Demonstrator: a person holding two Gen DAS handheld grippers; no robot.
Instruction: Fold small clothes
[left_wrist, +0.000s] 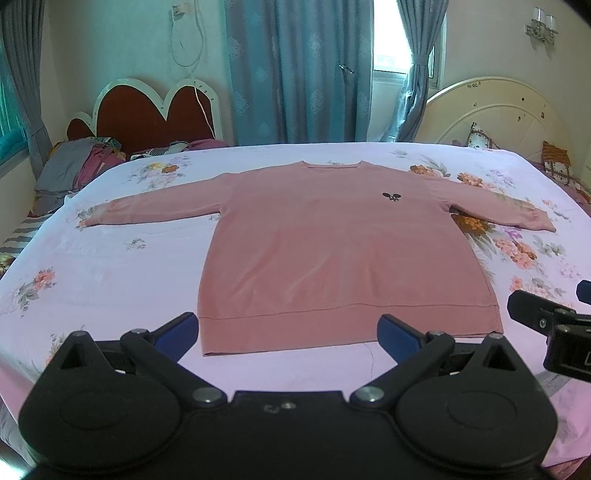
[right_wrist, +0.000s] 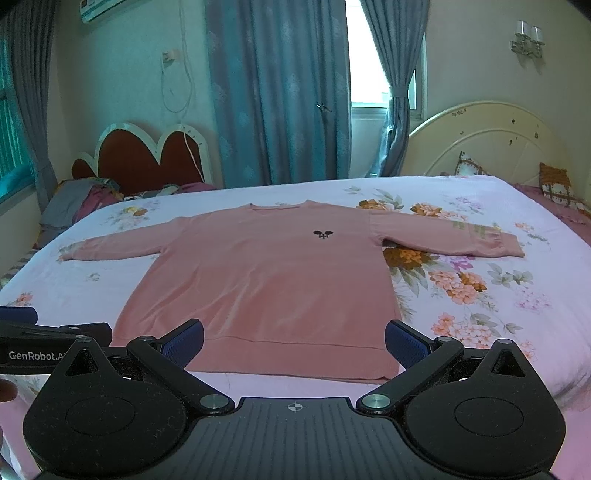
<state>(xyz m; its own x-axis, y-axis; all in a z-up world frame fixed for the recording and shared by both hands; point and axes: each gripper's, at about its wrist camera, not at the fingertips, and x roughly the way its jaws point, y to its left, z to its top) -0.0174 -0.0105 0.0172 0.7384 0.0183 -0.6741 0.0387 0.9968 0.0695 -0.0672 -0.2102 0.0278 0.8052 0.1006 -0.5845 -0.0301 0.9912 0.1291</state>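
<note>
The bed (left_wrist: 110, 266), covered by a pale sheet printed with flowers, fills most of both views; its near edge is cut off behind the black bodies of the tools. A pink sweater (left_wrist: 332, 251) lies flat and face up at the middle of the bed, both sleeves spread out to the sides, neck towards the far edge, hem towards the cameras. A small dark emblem (left_wrist: 390, 196) sits on the chest of the sweater; its shape is too small to make out.

Beyond the sweater, blue curtains (left_wrist: 295, 74) hang at the wall. To the far left of the sweater stands a red headboard (left_wrist: 147, 114) with a heap of bedding (left_wrist: 77, 162) in front of it, too jumbled to tell apart. To the far right is a cream headboard (left_wrist: 498, 107) with patterned pillows (left_wrist: 556, 162), partly cut off by the edge.

The left tongs (left_wrist: 288, 332) hang just short of the sweater's hem, spread wide and empty. The right tongs (right_wrist: 294, 341) hang over the hem, likewise wide apart with nothing between them; whether they touch the cloth cannot be told.
</note>
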